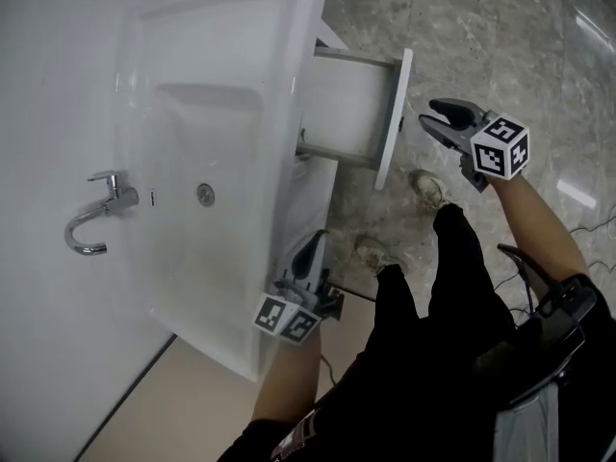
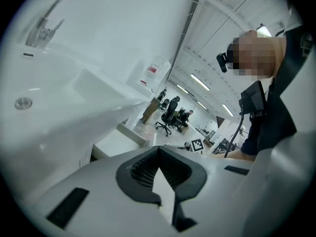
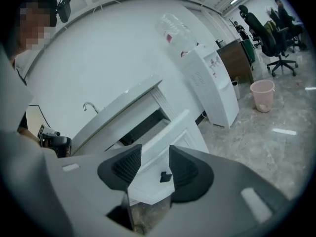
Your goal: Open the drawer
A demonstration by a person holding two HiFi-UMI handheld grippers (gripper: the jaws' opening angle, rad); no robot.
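Head view: drawer [image 1: 351, 114] out; right gripper [image 1: 431, 114] gapes empty, left gripper [image 1: 313, 248] pinched on nothing (a stray leg [image 1: 462, 258] could knock it shut).

Drawer [image 1: 351, 104] under the sink [image 1: 279, 27], right gripper [image 1: 430, 114] near its front.

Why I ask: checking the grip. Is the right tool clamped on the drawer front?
No: the right tool hangs apart from the pulled-out drawer front, with its jaws open and empty.

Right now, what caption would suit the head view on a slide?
Drawer pulled open beneath the white sink; right gripper, jaws apart, hovers near its front.
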